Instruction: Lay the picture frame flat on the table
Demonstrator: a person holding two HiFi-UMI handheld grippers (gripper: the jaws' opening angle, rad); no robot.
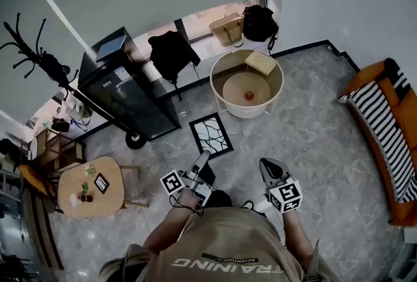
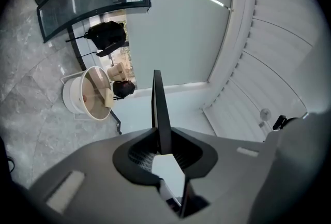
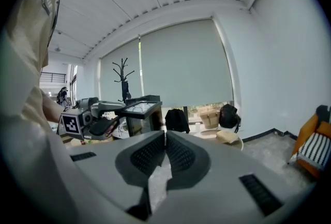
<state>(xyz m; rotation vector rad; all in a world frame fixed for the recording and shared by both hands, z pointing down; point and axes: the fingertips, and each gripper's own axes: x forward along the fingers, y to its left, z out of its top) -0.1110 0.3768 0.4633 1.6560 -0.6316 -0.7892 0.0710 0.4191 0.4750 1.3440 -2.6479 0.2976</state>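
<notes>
The picture frame (image 1: 210, 135) is black-edged with a white cracked pattern. My left gripper (image 1: 202, 161) is shut on its near edge and holds it in the air over the floor, its face turned up. In the left gripper view the frame (image 2: 159, 109) shows edge-on as a thin dark blade between the jaws of my left gripper (image 2: 163, 148). The right gripper view shows my left gripper (image 3: 106, 120) out to the left with the frame (image 3: 138, 108) roughly level. My right gripper (image 1: 265, 164) is shut on nothing; in its own view my right gripper (image 3: 165, 141) has its pads together.
A round white tub-like table (image 1: 246, 111) with a red ball and a tan item stands ahead. A black wheeled cabinet (image 1: 127, 88) is to the left, a small round wooden table (image 1: 73, 189) at near left, and an orange sofa (image 1: 384, 134) on the right.
</notes>
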